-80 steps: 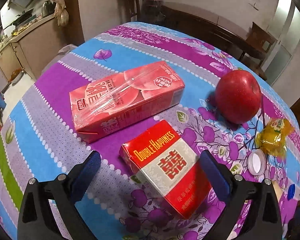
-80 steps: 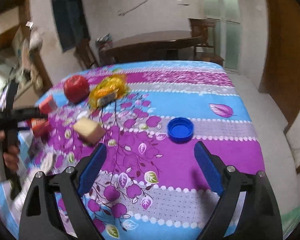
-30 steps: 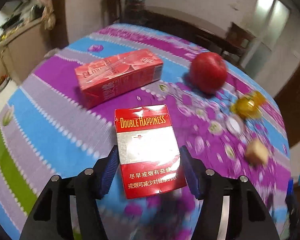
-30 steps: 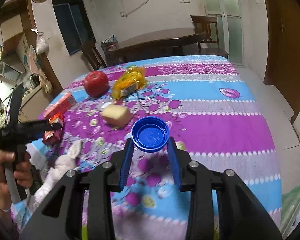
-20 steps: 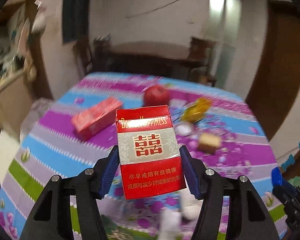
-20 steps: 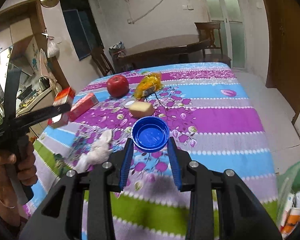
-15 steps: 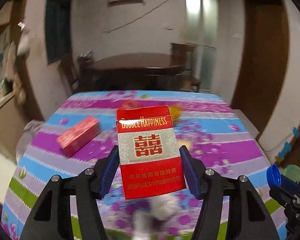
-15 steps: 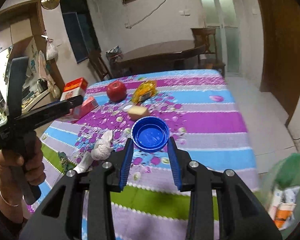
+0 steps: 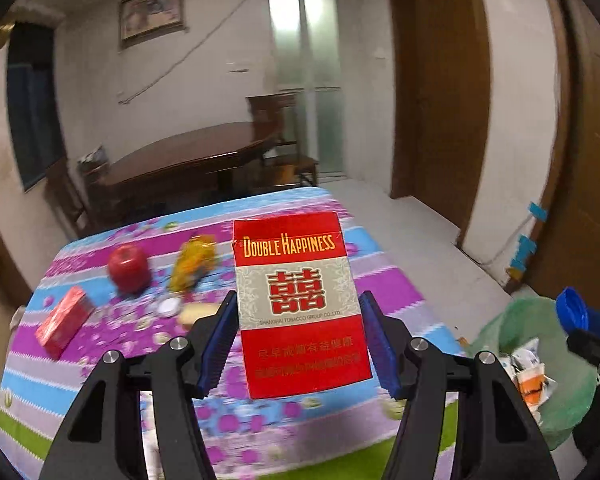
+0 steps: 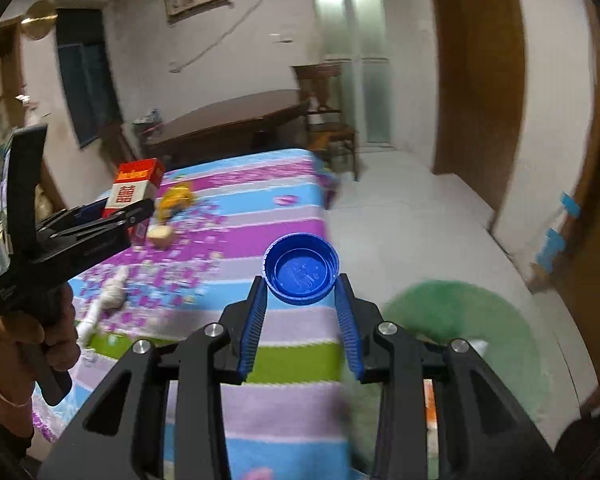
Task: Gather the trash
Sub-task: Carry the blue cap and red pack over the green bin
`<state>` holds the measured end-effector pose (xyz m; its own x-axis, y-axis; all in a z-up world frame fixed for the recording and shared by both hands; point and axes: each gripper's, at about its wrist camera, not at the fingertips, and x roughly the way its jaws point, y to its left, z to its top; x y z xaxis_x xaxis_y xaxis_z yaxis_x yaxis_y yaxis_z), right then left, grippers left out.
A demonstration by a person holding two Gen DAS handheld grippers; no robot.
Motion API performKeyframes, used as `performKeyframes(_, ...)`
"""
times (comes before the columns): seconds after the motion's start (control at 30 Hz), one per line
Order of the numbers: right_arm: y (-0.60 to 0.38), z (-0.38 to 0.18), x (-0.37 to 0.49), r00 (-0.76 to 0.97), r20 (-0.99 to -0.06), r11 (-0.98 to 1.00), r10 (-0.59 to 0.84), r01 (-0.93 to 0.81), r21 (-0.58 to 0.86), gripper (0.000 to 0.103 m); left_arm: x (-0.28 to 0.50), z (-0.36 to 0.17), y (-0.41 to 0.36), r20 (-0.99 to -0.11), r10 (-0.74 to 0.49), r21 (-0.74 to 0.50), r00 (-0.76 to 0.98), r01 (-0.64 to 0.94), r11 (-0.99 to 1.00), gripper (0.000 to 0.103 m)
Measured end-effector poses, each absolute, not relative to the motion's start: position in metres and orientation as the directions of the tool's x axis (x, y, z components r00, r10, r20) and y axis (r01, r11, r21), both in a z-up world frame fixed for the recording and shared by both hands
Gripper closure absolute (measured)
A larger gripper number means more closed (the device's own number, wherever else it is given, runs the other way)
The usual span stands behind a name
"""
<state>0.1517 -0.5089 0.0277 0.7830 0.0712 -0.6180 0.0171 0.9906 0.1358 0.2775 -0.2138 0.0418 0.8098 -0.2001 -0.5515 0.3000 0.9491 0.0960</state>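
My left gripper (image 9: 298, 308) is shut on a red and white Double Happiness cigarette pack (image 9: 300, 304), held upright in the air above the table's near edge. It also shows in the right wrist view (image 10: 134, 188). My right gripper (image 10: 301, 284) is shut on a blue bottle cap (image 10: 301, 269), open side facing me, held above the table's right edge. The cap shows in the left wrist view (image 9: 571, 312) at the far right. A green bin bag (image 9: 540, 364) holding wrappers sits on the floor right of the table; in the right wrist view (image 10: 460, 328) it is blurred.
On the flowered tablecloth (image 9: 384, 280) lie a red apple (image 9: 128, 266), a yellow wrapper (image 9: 192, 260), a red drink carton (image 9: 62, 322), a white lid (image 9: 170, 306) and a beige block (image 10: 160, 234). Crumpled white tissue (image 10: 114, 292) lies near the front edge.
Both grippers closed on their items, lifted them off the table and swung right. The green bin bag has come into view at the right.
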Motion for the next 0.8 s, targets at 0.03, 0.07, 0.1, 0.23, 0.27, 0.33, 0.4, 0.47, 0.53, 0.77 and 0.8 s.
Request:
performKeyframes(0.03,-0.52,0.026,0.148,0.78,-0.623,0.99,0.052,0.043,0.137,0.069,0.275,0.04,-0.227,-0.554,-0.213,0.104,0.805,0.321,0.941,0.042)
performKeyframes(0.07,-0.531,0.026,0.143,0.778,-0.627,0.988,0.035,0.067,0.138,0.069,0.273,0.037,-0.241,-0.558,-0.227,0.111,0.798,0.343,0.933,0.042)
performKeyframes(0.1,-0.539,0.025,0.139,0.776,-0.631,0.986,0.019,0.089,0.139,0.069,0.272,0.035,-0.251,-0.562,-0.24,0.112,0.792,0.361,0.926,0.042)
performKeyframes(0.23,-0.578,0.021,0.124,0.759,-0.65,0.971,-0.03,0.175,0.16,0.069,0.267,0.025,-0.296,-0.595,-0.316,0.103,0.739,0.46,0.882,0.042)
performKeyframes(0.27,-0.585,0.02,0.121,0.754,-0.656,0.967,-0.038,0.193,0.165,0.069,0.266,0.022,-0.308,-0.602,-0.338,0.101,0.723,0.489,0.867,0.042)
performKeyframes(0.33,-0.601,0.016,0.115,0.741,-0.67,0.957,-0.053,0.23,0.179,0.069,0.261,0.017,-0.33,-0.615,-0.402,0.08,0.678,0.561,0.824,0.042)
performKeyframes(0.4,-0.612,0.013,0.11,0.728,-0.683,0.947,-0.064,0.26,0.189,0.069,0.259,0.01,-0.349,-0.638,-0.477,0.034,0.604,0.641,0.766,0.042)
performKeyframes(0.47,-0.622,0.008,0.105,0.713,-0.698,0.937,-0.072,0.288,0.197,0.069,0.256,0.005,-0.367,-0.656,-0.538,0.003,0.53,0.714,0.7,0.042)
performKeyframes(0.53,-0.629,0.004,0.1,0.7,-0.71,0.931,-0.075,0.305,0.202,0.069,0.25,-0.001,-0.383,-0.659,-0.58,0.001,0.479,0.772,0.636,0.042)
performKeyframes(0.77,-0.647,-0.011,0.093,0.65,-0.755,0.92,-0.082,0.341,0.193,0.069,0.242,-0.027,-0.419,-0.709,-0.635,-0.051,0.307,0.875,0.481,0.042)
performKeyframes(0.8,-0.649,-0.013,0.093,0.646,-0.76,0.919,-0.077,0.341,0.198,0.069,0.243,-0.03,-0.418,-0.713,-0.635,-0.055,0.298,0.879,0.474,0.042)
